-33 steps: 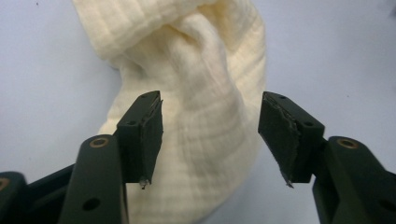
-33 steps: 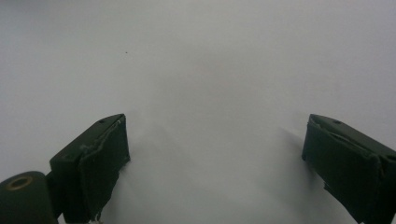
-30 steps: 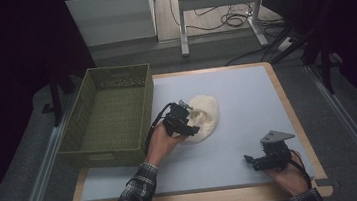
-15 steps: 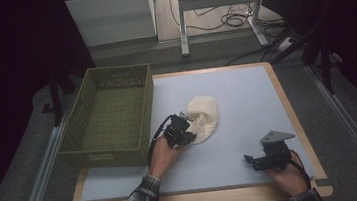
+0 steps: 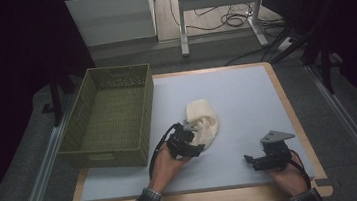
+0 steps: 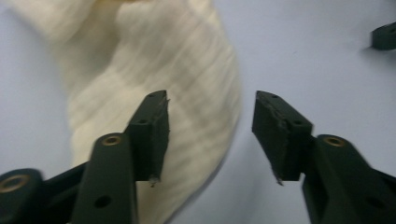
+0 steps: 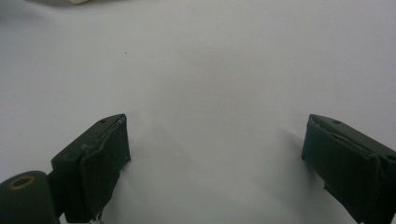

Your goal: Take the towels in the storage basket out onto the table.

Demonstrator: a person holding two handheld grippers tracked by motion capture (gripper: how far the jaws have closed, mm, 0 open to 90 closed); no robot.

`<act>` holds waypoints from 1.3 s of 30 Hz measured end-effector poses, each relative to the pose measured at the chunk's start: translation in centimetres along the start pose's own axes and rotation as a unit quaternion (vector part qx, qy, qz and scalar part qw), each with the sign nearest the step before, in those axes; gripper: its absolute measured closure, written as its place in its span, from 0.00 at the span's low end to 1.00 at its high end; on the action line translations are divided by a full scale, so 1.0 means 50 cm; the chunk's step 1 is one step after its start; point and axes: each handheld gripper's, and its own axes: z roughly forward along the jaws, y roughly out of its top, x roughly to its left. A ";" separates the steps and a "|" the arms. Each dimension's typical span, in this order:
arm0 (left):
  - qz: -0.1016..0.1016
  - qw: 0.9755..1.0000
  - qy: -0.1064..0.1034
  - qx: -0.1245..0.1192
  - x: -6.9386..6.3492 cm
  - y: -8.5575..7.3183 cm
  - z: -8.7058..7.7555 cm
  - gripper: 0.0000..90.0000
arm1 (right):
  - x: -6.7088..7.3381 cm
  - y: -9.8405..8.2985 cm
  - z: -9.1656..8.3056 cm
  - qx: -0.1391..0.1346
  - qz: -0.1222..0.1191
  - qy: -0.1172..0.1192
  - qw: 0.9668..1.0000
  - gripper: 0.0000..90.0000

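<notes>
Resting at the table's five o'clock, the right gripper (image 5: 251,161) stands wide and empty. Nearer the centre, the left gripper (image 6: 210,135) has just been opening; its jaws straddle the cloth's (image 5: 204,125) near edge without pinching. That cloth runs toward twelve o'clock, its far end cropped, beside the basket (image 5: 113,158).

Basket (image 5: 110,117) walls left; mat (image 5: 247,103) open rightward.

Olive-green woven rectangular basket (image 5: 110,120), open top, sits just left of the left tool on pale blue-grey tabletop mat (image 5: 245,88) with light wooden edge (image 5: 287,104). Black cables (image 5: 226,21) on floor far beyond both tools.
</notes>
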 end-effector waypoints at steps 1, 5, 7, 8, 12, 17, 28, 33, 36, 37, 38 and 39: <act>-0.001 1.000 0.009 -0.004 0.000 -0.010 -0.004 0.43 | 0.000 0.000 0.000 0.001 0.000 0.000 1.000 0.09; -0.003 0.999 0.036 -0.014 -0.006 -0.042 -0.011 0.35 | 0.000 0.001 0.000 0.001 0.000 0.000 1.000 0.09; -0.002 0.999 0.048 -0.017 -0.011 -0.063 -0.011 0.27 | 0.000 0.001 0.000 0.002 0.000 0.001 1.000 0.09; -0.002 0.999 0.048 -0.017 -0.011 -0.063 -0.011 0.24 | 0.000 0.001 0.000 0.002 0.000 0.001 1.000 0.09; -0.008 0.998 0.061 -0.024 -0.022 -0.100 -0.014 0.18 | -0.001 0.002 0.000 0.004 -0.001 0.001 1.000 0.09; -0.021 0.997 0.069 -0.034 -0.029 -0.147 -0.021 0.11 | -0.001 0.004 0.000 0.006 -0.003 0.000 1.000 0.09; -0.039 0.997 0.057 -0.043 -0.016 -0.168 -0.023 0.06 | 0.004 0.048 0.012 -0.010 -0.012 0.036 0.999 0.17; -0.041 0.996 0.059 -0.047 -0.018 -0.171 -0.023 0.06 | 0.004 0.117 0.024 -0.023 -0.035 0.065 0.997 0.27; -0.041 0.996 0.061 -0.049 -0.019 -0.172 -0.023 0.06 | 0.004 0.149 0.033 -0.030 -0.040 0.079 0.996 0.33; -0.043 0.996 0.062 -0.053 -0.020 -0.174 -0.023 0.07 | 0.005 0.174 0.043 -0.036 -0.043 0.088 0.995 0.38; -0.043 0.996 0.062 -0.053 -0.020 -0.174 -0.023 0.07 | 0.007 0.188 0.050 -0.036 -0.045 0.093 0.994 0.40; -0.044 0.996 0.063 -0.054 -0.020 -0.174 -0.023 0.07 | 0.009 0.201 0.058 -0.037 -0.048 0.098 0.993 0.42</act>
